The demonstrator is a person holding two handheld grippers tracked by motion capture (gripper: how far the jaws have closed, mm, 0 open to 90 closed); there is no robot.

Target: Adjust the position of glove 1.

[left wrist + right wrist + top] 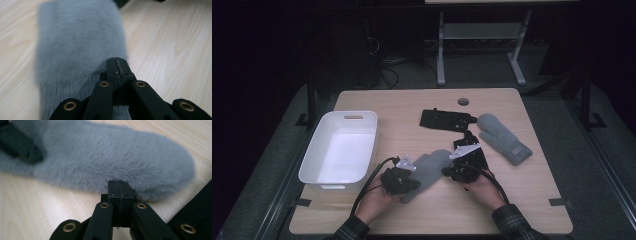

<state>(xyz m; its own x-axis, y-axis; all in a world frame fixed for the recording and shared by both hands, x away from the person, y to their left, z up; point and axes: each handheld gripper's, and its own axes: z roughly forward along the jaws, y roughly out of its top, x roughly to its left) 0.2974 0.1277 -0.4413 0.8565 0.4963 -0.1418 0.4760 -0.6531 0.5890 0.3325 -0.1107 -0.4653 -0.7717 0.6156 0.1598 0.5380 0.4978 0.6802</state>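
Right hand-held gripper rises from bottom centre of frame, its two black jaws pressed flat together, nothing between them. Tips sit at the near edge of a grey fluffy mitten; contact can't be told. Mitten lies flat across the upper frame, rounded end toward the right. Dark blurred object over the mitten at upper left. Black flat item in lower right corner. Pale wood surface beneath.
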